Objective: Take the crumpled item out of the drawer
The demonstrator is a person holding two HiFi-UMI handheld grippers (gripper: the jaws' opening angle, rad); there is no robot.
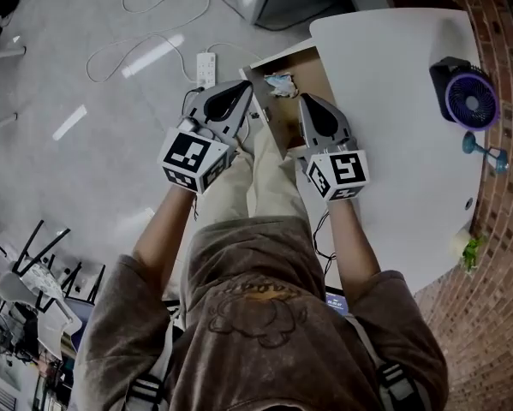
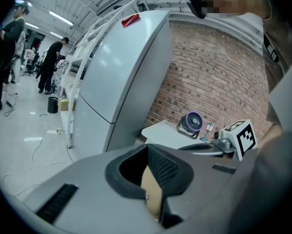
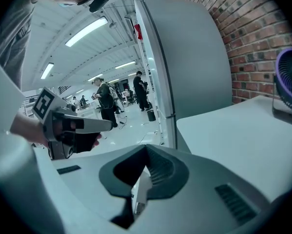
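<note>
The crumpled item [image 1: 280, 84], a whitish-blue wad, lies at the far end of the open wooden drawer [image 1: 314, 65] under the white table [image 1: 410, 127]. My left gripper [image 1: 244, 89] hangs at the drawer's left corner, just left of the wad, and its jaws look shut with nothing held [image 2: 148, 146]. My right gripper [image 1: 307, 101] is over the drawer's near part, a little short of the wad, shut and empty [image 3: 146, 148]. Brown drawer wood shows under the left jaws and a white edge under the right ones. Neither gripper view shows the wad.
A purple-ringed fan [image 1: 468, 97], a small blue object [image 1: 487, 151] and a green one [image 1: 470, 251] stand along the table's brick-wall side. A grey fridge [image 2: 121, 77] rises beyond the drawer. A power strip [image 1: 205, 68] with cables lies on the floor. People stand far back.
</note>
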